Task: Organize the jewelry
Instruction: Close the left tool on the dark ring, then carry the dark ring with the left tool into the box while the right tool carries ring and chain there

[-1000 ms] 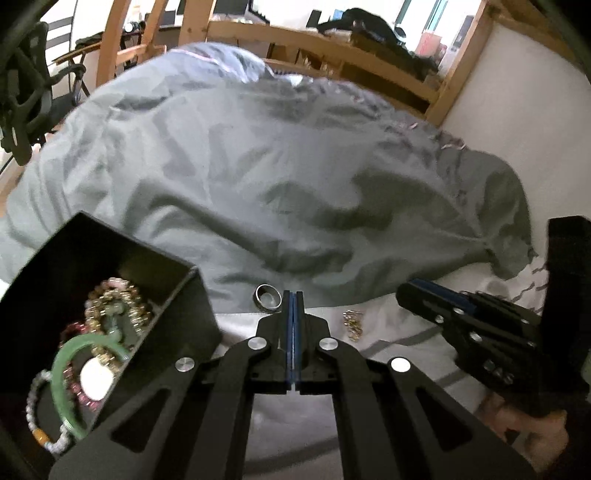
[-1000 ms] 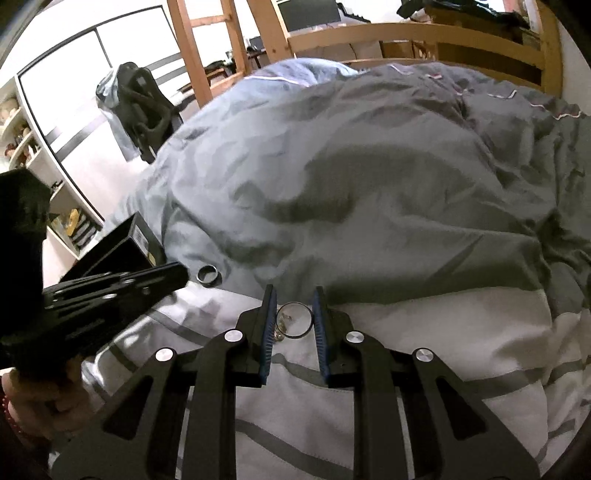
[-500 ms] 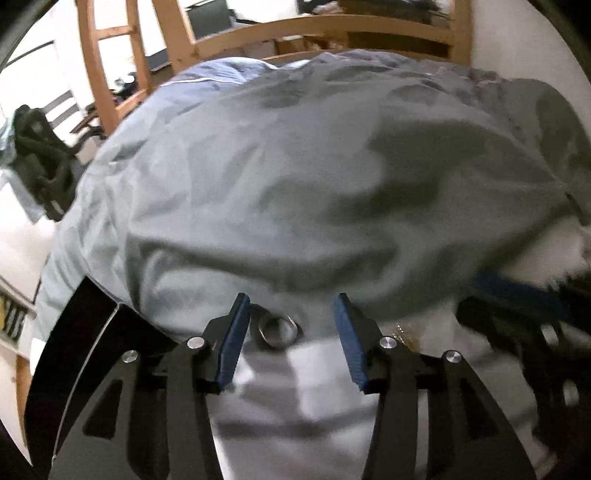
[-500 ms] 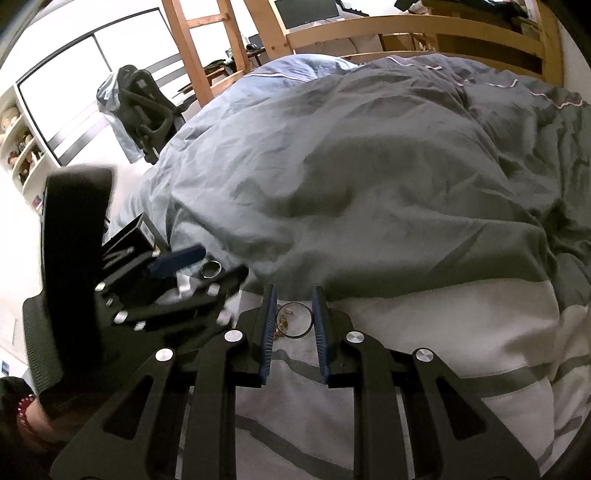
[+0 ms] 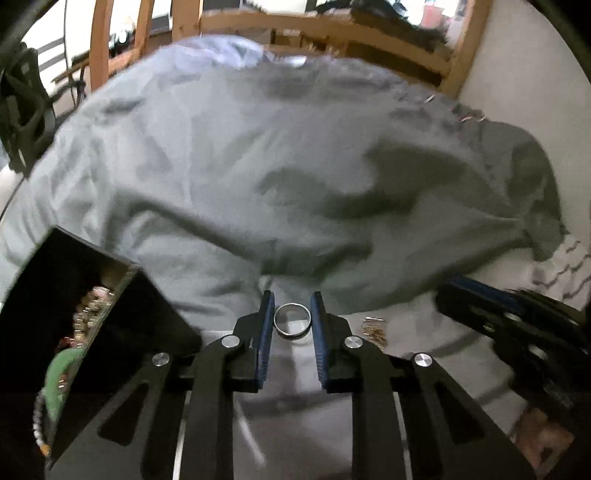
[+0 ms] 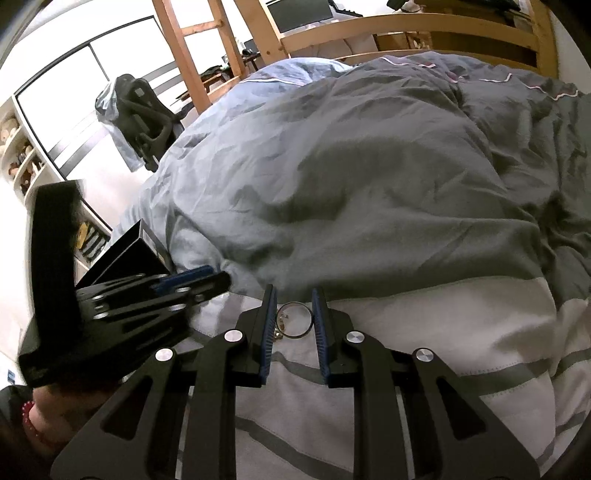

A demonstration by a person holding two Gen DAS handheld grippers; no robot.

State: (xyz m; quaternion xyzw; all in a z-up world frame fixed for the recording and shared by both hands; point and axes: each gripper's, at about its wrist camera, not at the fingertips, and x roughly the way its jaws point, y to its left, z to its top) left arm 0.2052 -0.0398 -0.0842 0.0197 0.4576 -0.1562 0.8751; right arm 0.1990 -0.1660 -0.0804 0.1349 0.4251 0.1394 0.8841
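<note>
A silver band ring (image 5: 292, 319) lies on the white striped sheet (image 5: 295, 406) between the blue pads of my left gripper (image 5: 292, 314), whose jaws stand close on either side of it; contact is unclear. My right gripper (image 6: 293, 312) has its jaws closed on a thin hoop ring with a small gold piece (image 6: 294, 319). A black jewelry box (image 5: 74, 314) at the left holds a green bangle (image 5: 61, 373) and beaded bracelets. The left gripper also shows in the right wrist view (image 6: 147, 295), and the right gripper in the left wrist view (image 5: 509, 317).
A rumpled grey duvet (image 6: 369, 184) rises just behind both grippers. A small gold chain piece (image 5: 373, 328) lies on the sheet right of the silver ring. A wooden bed frame (image 6: 406, 26) runs behind, and a black chair (image 6: 140, 122) stands to the left.
My left gripper opened, moved over the silver ring and has narrowed around it. My right gripper stayed on the hoop ring.
</note>
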